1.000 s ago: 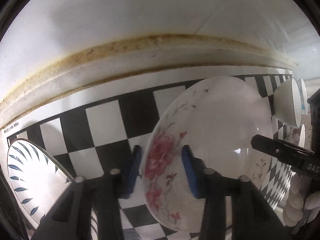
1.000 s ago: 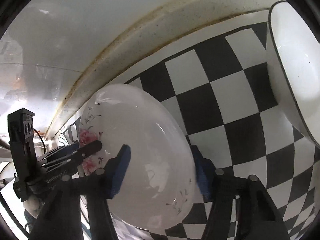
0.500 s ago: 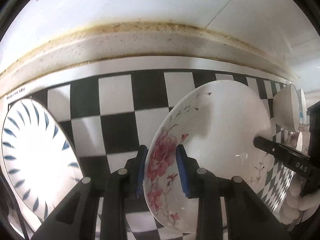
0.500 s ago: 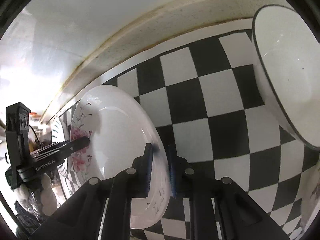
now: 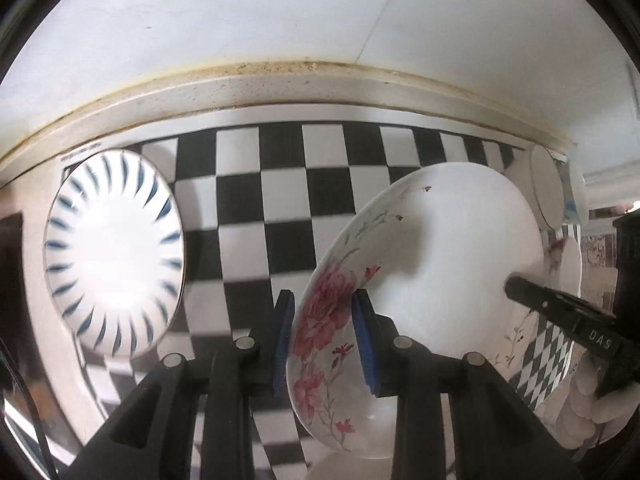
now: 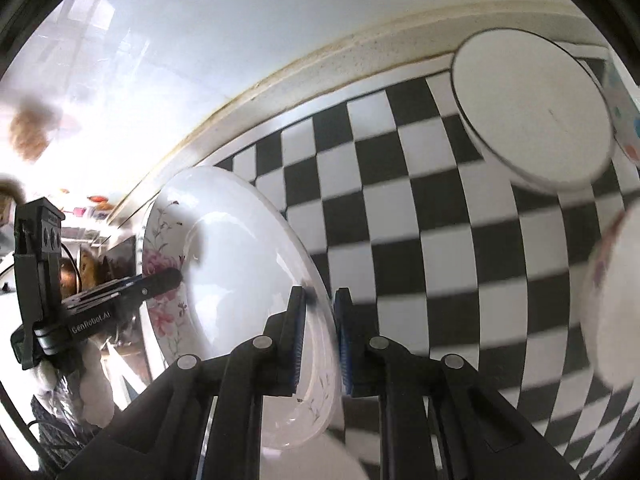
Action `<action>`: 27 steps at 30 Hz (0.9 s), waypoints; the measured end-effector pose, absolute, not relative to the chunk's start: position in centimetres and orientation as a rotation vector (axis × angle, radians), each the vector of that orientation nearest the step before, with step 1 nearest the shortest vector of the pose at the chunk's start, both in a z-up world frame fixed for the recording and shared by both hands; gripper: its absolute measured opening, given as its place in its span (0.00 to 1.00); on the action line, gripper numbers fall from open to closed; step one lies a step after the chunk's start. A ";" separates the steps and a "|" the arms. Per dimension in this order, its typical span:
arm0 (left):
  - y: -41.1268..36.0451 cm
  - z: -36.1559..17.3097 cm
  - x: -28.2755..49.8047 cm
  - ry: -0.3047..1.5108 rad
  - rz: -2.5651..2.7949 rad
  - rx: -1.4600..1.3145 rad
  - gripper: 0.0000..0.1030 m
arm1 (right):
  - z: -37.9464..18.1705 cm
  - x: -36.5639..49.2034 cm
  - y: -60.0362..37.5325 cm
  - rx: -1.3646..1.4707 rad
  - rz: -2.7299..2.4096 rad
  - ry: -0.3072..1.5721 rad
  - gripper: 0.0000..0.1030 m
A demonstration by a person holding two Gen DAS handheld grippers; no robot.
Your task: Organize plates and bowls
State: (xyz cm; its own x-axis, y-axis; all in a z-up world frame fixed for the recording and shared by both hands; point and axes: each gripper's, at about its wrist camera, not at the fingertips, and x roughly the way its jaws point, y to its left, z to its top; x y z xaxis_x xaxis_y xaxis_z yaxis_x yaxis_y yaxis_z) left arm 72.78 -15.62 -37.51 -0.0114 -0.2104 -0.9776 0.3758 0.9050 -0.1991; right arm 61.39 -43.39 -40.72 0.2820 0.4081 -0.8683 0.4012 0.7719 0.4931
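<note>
Floral plate [image 5: 440,248] gripped at opposite rims by left gripper [image 5: 322,336], right gripper [image 6: 320,340] fingers

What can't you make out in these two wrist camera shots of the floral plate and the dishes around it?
- Floral plate, left wrist view: lower rim hidden behind the left gripper.
- Dish at the right edge, right wrist view: blurred and cut off; kind unclear.
- White bowl, left wrist view: small, partly behind the plate.
- Whether the plate touches the checkered mat: not visible.
</note>
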 end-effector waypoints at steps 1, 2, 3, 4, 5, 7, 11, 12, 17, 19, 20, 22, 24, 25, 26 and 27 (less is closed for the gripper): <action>-14.6 -36.9 72.1 1.513 -0.467 0.144 0.26 | -40.4 60.5 -43.0 0.748 0.011 1.323 0.17; -14.1 -36.3 71.1 1.511 -0.462 0.145 0.26 | -40.2 59.6 -42.6 0.753 0.022 1.327 0.17; -13.7 -36.0 70.4 1.515 -0.459 0.147 0.26 | -40.1 58.8 -42.2 0.756 0.029 1.332 0.17; -13.4 -35.7 69.5 1.519 -0.461 0.156 0.26 | -39.9 57.8 -41.9 0.764 0.036 1.338 0.17; -12.9 -35.5 68.4 1.520 -0.460 0.157 0.26 | -40.0 57.2 -41.6 0.771 0.041 1.342 0.17; -12.4 -35.4 66.6 1.533 -0.458 0.168 0.26 | -40.1 55.3 -40.6 0.779 0.058 1.356 0.17; -10.6 -35.8 63.0 1.561 -0.450 0.149 0.26 | -41.0 51.8 -38.5 0.787 0.087 1.397 0.17; -10.1 -36.0 62.3 1.569 -0.443 0.139 0.26 | -41.5 51.5 -38.0 0.792 0.090 1.406 0.17; -10.1 -37.7 59.8 1.608 -0.418 0.157 0.26 | -43.9 48.9 -37.0 0.837 0.106 1.479 0.17; -9.7 -38.4 59.1 1.624 -0.407 0.159 0.26 | -44.7 48.7 -36.1 0.836 0.111 1.498 0.17; -9.6 -38.8 58.8 1.634 -0.403 0.166 0.26 | -44.9 48.5 -35.7 0.828 0.114 1.508 0.17; -9.6 -39.0 58.4 1.641 -0.392 0.176 0.26 | -44.9 48.7 -35.5 0.811 0.117 1.515 0.17; -9.4 -39.5 57.8 1.649 -0.390 0.178 0.26 | -45.0 48.4 -34.8 0.786 0.113 1.520 0.17; -9.5 -39.5 57.8 1.652 -0.388 0.178 0.26 | -45.0 48.4 -34.8 0.782 0.112 1.523 0.17; -9.4 -39.7 57.7 1.657 -0.386 0.182 0.26 | -44.9 48.4 -34.9 0.776 0.113 1.528 0.17; -9.4 -39.8 57.6 1.662 -0.381 0.188 0.26 | -45.0 48.1 -34.6 0.773 0.113 1.530 0.17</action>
